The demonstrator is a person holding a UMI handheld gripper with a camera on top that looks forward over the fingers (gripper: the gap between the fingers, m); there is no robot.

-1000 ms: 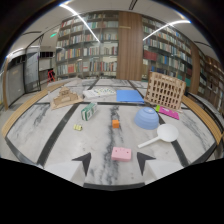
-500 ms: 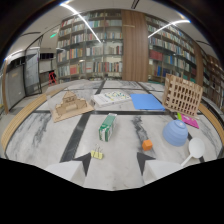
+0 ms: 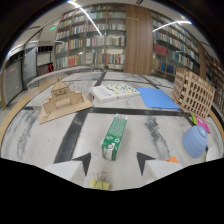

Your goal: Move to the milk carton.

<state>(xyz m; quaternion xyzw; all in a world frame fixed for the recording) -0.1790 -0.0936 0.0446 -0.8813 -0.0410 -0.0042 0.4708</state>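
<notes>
Library bench (image 3: 45, 145): milk carton (image 3: 114, 137) lies lengthwise just ahead of the hand-held gripper (image 3: 114, 161), fingers apart, centred.

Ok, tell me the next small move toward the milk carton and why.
Probably ease the hand-held gripper straight forward a little: the milk carton lies on its side on the table, just ahead of the open fingers and lined up with the gap, not yet between them.
</notes>
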